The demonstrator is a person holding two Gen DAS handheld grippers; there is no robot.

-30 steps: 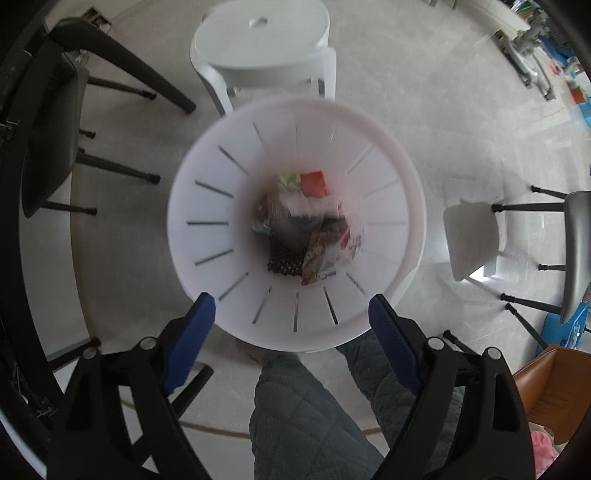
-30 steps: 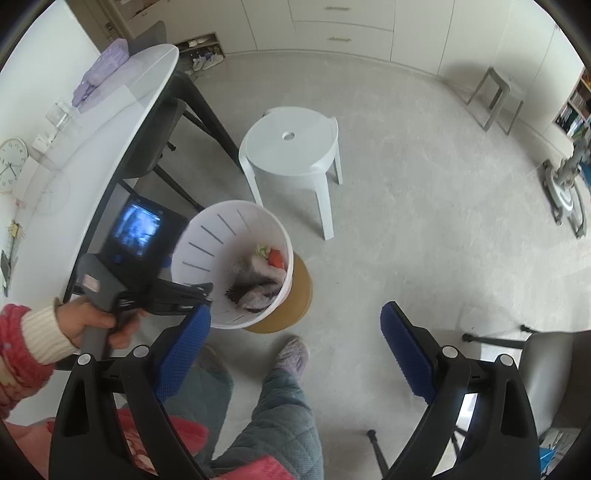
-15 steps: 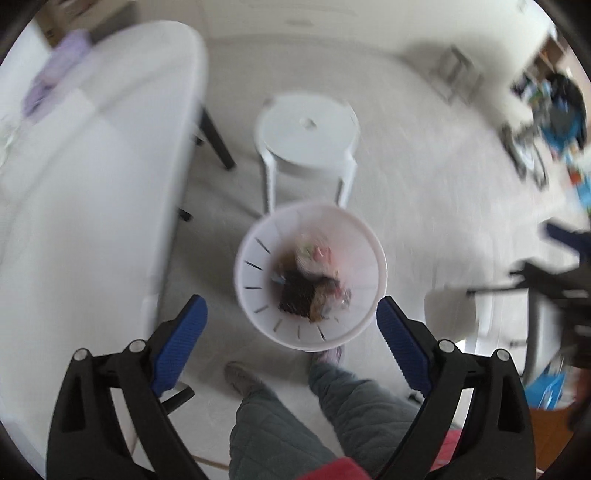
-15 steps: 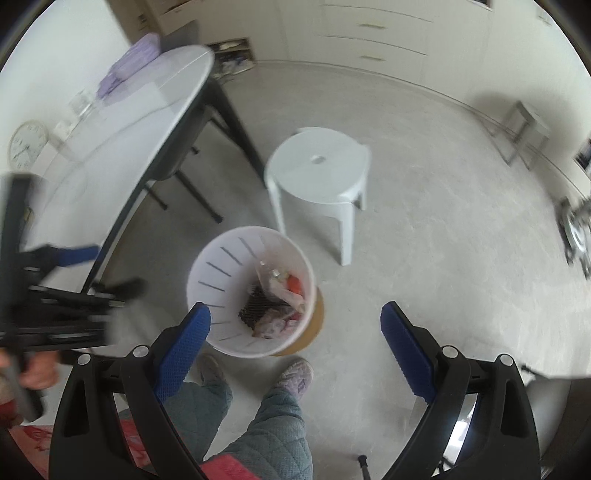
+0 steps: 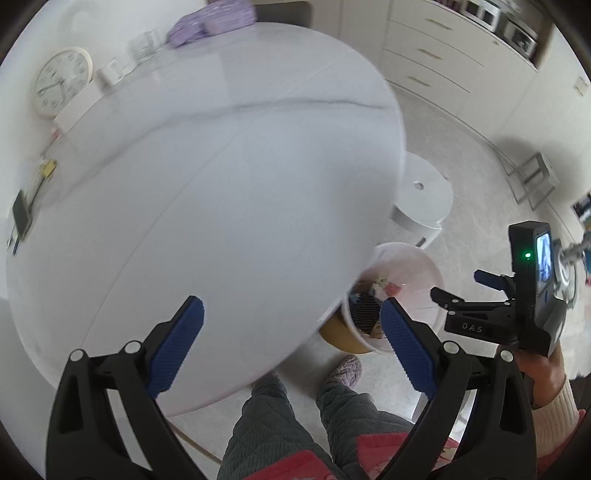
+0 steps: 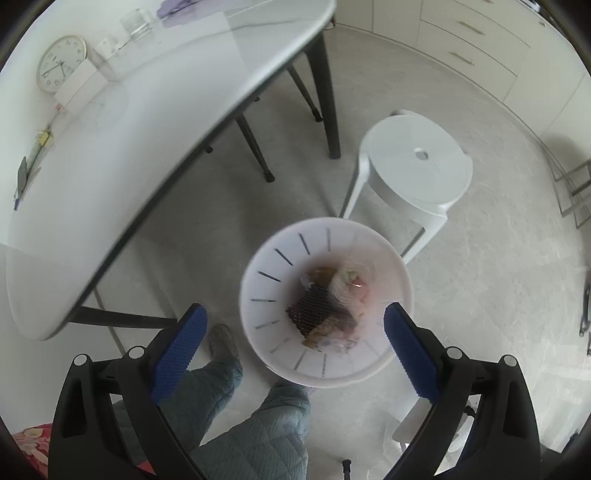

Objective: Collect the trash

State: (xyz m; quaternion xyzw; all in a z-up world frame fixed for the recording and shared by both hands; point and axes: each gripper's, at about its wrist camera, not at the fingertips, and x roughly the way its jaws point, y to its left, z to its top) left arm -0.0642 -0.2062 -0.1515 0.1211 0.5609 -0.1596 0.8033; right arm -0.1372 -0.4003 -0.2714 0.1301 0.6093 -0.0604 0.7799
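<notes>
Trash (image 6: 325, 310) sat piled in the white slotted bin (image 6: 280, 258) on the floor, just beside the white stool (image 6: 417, 162) and right in front of your feet. A second ago your left claw (image 5: 291, 343) looked straight down into that bin; you swung it up and away, so that the white surface (image 5: 221, 184) filled most of its view and the bin (image 5: 410, 273) showed only past the rim, partly hidden. Your right claw (image 6: 295, 343) moved the other way and hung over the bin, nearly centred on it. Both claws were released, jaws spread wide, with nothing between the pads. That reads as a drop already made and the left hand turning back for more. The part of the surface in view looked bare near you; a clock (image 5: 61, 81), a glass (image 5: 144, 46) and a purple bundle (image 5: 207, 22) stood at its far edge, blurred, and I could not tell whether any of them counted as trash.
</notes>
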